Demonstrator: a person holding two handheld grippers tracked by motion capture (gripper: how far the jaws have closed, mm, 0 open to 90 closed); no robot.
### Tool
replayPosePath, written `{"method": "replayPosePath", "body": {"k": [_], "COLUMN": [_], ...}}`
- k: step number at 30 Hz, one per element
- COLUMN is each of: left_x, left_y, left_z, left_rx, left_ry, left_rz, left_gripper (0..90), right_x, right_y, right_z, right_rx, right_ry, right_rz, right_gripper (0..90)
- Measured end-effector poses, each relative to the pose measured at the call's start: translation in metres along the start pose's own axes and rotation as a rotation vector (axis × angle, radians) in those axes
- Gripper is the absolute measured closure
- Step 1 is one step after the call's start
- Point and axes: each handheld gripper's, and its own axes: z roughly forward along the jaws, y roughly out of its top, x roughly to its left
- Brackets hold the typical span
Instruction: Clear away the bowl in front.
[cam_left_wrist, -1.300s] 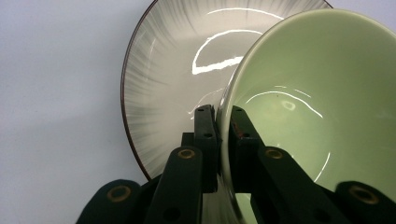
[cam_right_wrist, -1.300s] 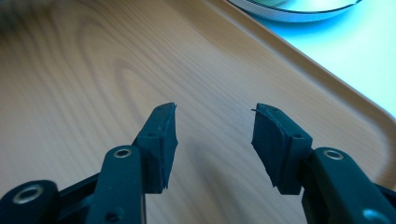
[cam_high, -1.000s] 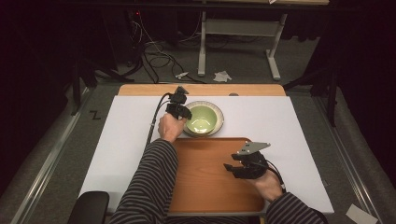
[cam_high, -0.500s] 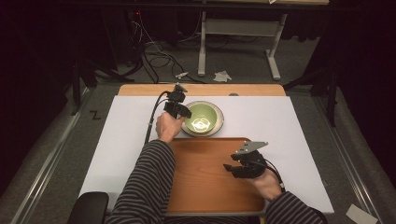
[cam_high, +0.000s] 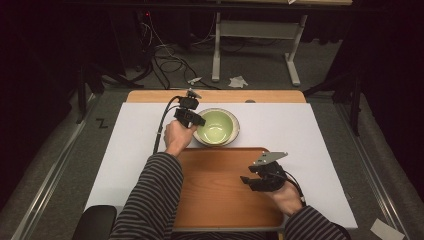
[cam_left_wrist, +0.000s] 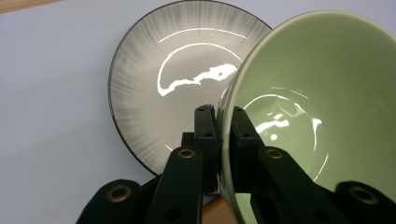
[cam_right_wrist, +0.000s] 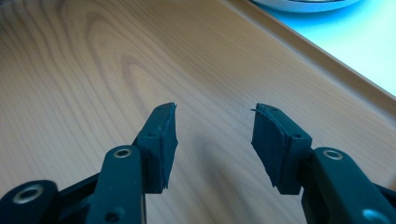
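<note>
At the far edge of the white worktop (cam_high: 280, 125), just beyond the wooden tray (cam_high: 220, 200), the left tool (cam_left_wrist: 219, 140) has its jaws clamped on the near rim of the green bowl (cam_left_wrist: 317, 93), one pad inside the wall and one outside. Compared with a second ago, the bowl has come up off the grey plate (cam_left_wrist: 159, 79) it was sitting in: the left gripper view shows it tilted and raised, with the plate's shiny face now exposed beside and beneath it, and in the high view the left tool (cam_high: 189, 116) sits slightly farther from the tray than before. That suggests the separating of bowl from plate is under way, and the grip on a thin rim looks like the weak point, since a tilted bowl could swing or slip. The right tool (cam_right_wrist: 212, 140) hovers low over the tray's bare wood with its jaws standing well apart and nothing between them; the high view shows the right tool (cam_high: 267, 177) in the same spot as before, perhaps waiting to take its turn.
</note>
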Motion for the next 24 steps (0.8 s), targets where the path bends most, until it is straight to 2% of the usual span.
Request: {"method": "replayPosePath", "body": {"k": [11, 14, 20, 24], "left_x": [-0.006, -0.008, -0.011, -0.012], "left_y": [-0.005, -0.007, -0.01, -0.012], "left_z": [-0.017, -0.023, -0.033, -0.038], "left_rx": [-0.007, 0.002, -0.004, -0.006], "left_ry": [-0.06, -0.059, -0.081, -0.081], "left_rz": [0.018, 0.039, 0.054, 0.063], "left_gripper": [84.8, 84.7, 84.8, 84.8], "right_x": [-0.001, -0.001, -0.003, -0.003], "right_y": [-0.001, -0.002, -0.003, -0.003], "right_z": [0.0, -0.002, -0.002, -0.002], "right_rx": [0.006, -0.002, -0.003, 0.001], "right_ry": [-0.007, -0.014, -0.011, -0.011], "right_rz": [-0.011, 0.02, 0.018, 0.016], "right_gripper": [51.5, 51.3, 51.2, 51.2]}}
